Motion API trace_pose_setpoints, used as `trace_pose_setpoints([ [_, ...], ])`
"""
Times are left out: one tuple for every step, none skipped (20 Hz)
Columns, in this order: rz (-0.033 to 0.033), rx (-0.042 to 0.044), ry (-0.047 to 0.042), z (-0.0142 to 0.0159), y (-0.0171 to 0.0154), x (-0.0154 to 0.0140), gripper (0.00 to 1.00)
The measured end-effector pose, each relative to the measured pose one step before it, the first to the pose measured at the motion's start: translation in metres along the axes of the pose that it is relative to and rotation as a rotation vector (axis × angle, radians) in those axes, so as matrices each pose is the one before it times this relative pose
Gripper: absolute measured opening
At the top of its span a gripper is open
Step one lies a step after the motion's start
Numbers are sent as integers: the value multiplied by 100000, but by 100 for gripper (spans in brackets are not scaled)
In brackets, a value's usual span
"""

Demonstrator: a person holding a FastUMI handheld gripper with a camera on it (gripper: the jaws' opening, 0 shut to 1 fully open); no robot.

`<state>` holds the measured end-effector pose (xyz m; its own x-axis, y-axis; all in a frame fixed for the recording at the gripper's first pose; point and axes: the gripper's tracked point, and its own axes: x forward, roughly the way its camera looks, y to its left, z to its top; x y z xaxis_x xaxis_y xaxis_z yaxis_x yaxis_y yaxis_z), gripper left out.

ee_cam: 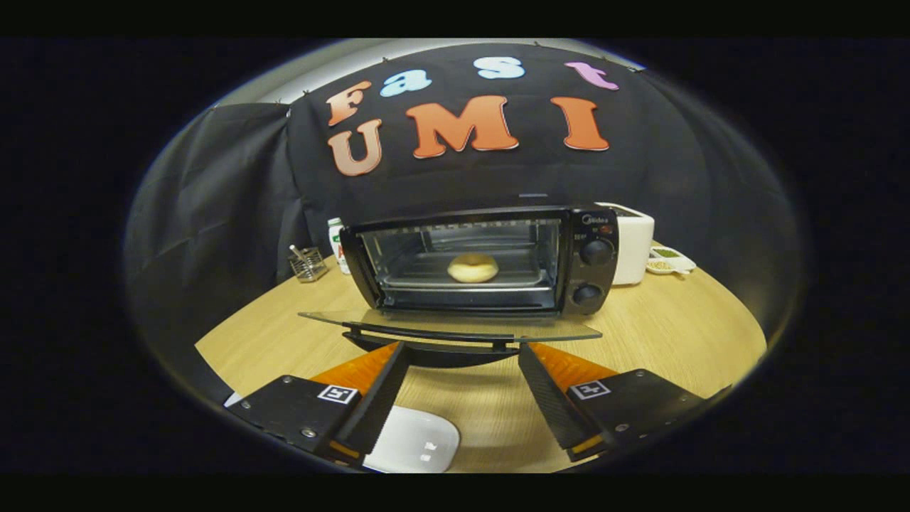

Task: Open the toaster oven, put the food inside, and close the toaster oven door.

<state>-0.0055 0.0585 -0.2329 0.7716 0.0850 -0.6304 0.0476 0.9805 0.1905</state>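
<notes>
A black toaster oven (590,259) stands on the wooden table, straight ahead of the fingers. Its glass door (455,327) hangs down flat and open, with the black door handle (434,340) along its front edge. A pale round bun (473,268) lies on the rack inside the oven. My gripper (462,352) is open, its two fingertips spread wide just below the door handle, holding nothing. The handle lies just beyond the tips, roughly centred between them.
A white plate (419,444) lies on the table under the left finger. A wire holder (308,264) and a bottle (336,242) stand left of the oven. A white appliance (635,245) and small dishes (668,262) sit to its right.
</notes>
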Motion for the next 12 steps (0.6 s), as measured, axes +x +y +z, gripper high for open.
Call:
trace_pose_setpoints([
  [112, 61, -1956, 860, -57, 166, 94],
  [-592, -555, -2183, 966, -17, 142, 95],
  [-905, -2143, -2527, 999, 15, 310, 96],
  [-1140, -3084, -2329, 996, 2, 376, 96],
  [-1035, -3928, -2677, 1111, 14, 481, 96],
  [-1343, -4433, -2801, 1101, -18, 530, 96],
  [-2436, -4432, -2147, 1087, -173, 688, 95],
  [-2472, -4081, -2989, 1002, -339, 606, 95],
  [-2524, -3451, -2447, 975, -235, 750, 95],
  [-735, -2748, -2163, 596, 197, 714, 95],
  [-640, -1429, -1476, 630, 193, 870, 95],
  [-440, -477, 1023, -174, 36, 840, 94],
])
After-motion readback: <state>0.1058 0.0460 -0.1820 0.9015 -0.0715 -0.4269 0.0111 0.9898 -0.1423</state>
